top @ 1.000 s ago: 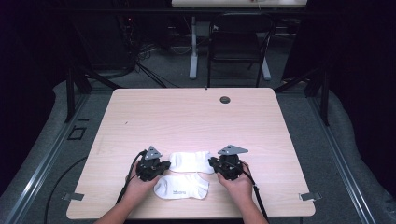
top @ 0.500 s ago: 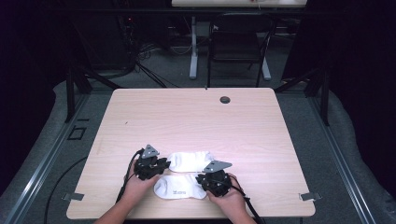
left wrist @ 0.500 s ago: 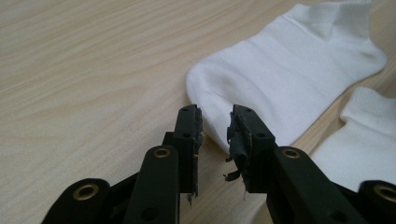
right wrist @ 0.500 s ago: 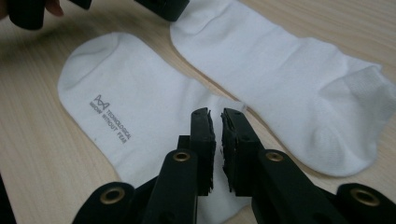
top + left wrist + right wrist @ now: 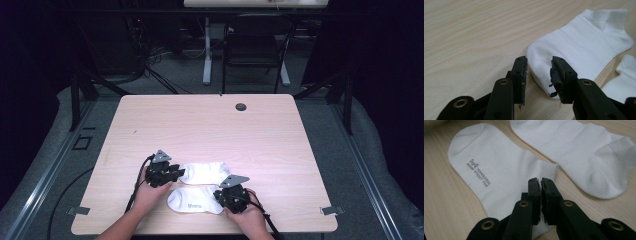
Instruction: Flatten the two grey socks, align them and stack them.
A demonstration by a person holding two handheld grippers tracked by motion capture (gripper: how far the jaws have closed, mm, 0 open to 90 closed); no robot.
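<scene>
Two white socks lie side by side near the front edge of the surface (image 5: 210, 125). The left hand-held gripper (image 5: 538, 72), jaws just opening, stands parted at the far sock's (image 5: 584, 47) toe. The right hand-held gripper (image 5: 540, 185), jaws just closing, pinches the near sock's (image 5: 494, 175) cuff.

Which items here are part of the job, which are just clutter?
In play:
- far sock, its toe between the open jaws of the left hand-held gripper, which have just been opening
- near sock with grey print, right hand-held gripper closing at its cuff

Lying about:
- table's round grommet
- chair behind the table
</scene>
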